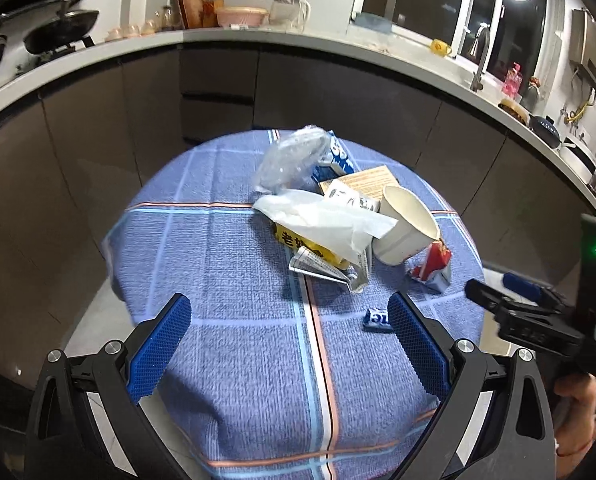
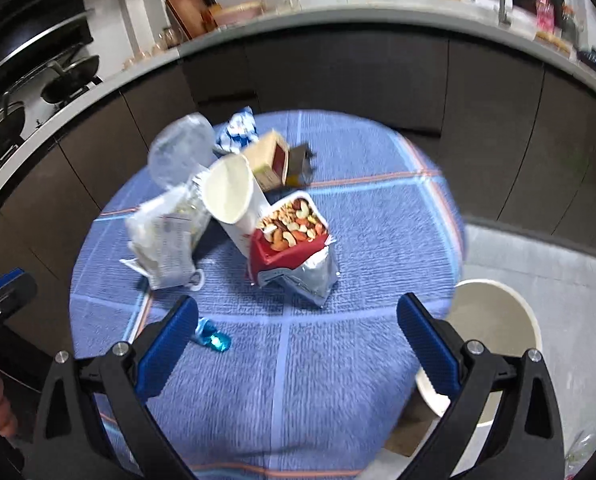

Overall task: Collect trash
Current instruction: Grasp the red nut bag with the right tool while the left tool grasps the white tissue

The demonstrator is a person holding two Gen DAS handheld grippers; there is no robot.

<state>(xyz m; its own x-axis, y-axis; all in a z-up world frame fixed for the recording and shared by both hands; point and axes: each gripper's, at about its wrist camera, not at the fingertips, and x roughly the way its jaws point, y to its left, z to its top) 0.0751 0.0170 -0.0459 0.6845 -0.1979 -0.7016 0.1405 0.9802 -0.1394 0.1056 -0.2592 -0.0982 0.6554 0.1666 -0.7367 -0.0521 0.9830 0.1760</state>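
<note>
Both grippers hover low over the near edge of a small table covered in a blue plaid cloth (image 1: 237,360), pointing forward toward the kitchen counter (image 1: 298,40). The left gripper (image 1: 289,320) has its blue-padded jaws spread wide with nothing between them; the tip of its right pad sits just beside a small blue-and-white candy wrapper (image 1: 376,319) lying flat on the cloth, though contact cannot be confirmed. The right gripper (image 2: 298,320) is likewise spread wide and empty, held over the cloth at the table's right side; in the left wrist view it shows as a dark body at the right edge, gripped by a hand (image 1: 578,392). The trash lies in a loose pile at the middle of the table: a white paper cup (image 1: 406,224) tipped on its side, a crumpled tissue (image 1: 322,216) over a yellow packet (image 1: 306,246), a clear plastic bag (image 1: 289,160) behind them, and a red nut pouch (image 2: 293,248) standing nearest the right gripper. A round white bin (image 2: 494,336) stands on the floor just right of the table.
</note>
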